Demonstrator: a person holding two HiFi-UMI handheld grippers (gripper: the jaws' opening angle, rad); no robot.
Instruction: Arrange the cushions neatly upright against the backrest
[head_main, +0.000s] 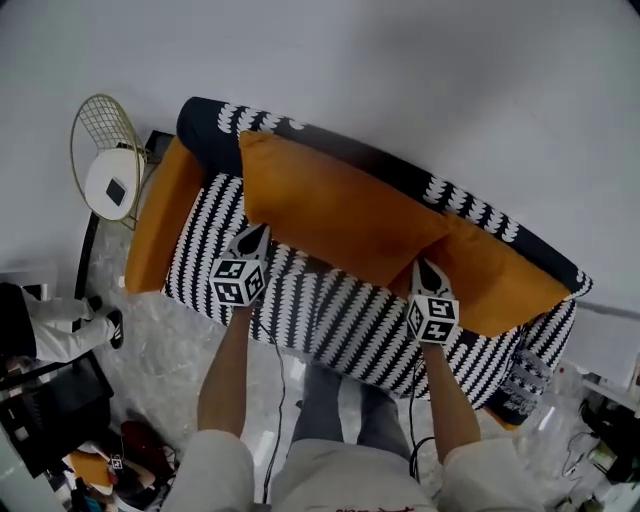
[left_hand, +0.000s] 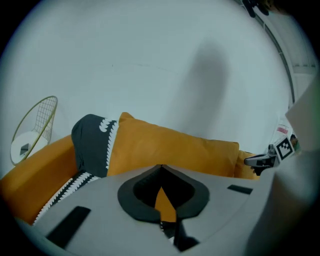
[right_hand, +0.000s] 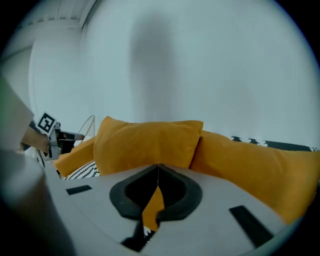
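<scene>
3 orange fabric cushions on 1 black-white patterned sofa (head_main: 330, 325). L cushion (head_main: 160, 215) lies along armrest. L gripper (head_main: 256, 236) is clamped on lower corner of mid cushion (head_main: 330, 210), which leans on backrest (head_main: 462, 202). R gripper (head_main: 428, 270) is clamped on its other corner. R cushion (head_main: 510, 280) touches it.

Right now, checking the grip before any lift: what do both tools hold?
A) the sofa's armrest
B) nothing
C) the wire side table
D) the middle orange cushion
D: the left tool and right tool each pinch orange fabric at a lower corner of the middle orange cushion.
</scene>
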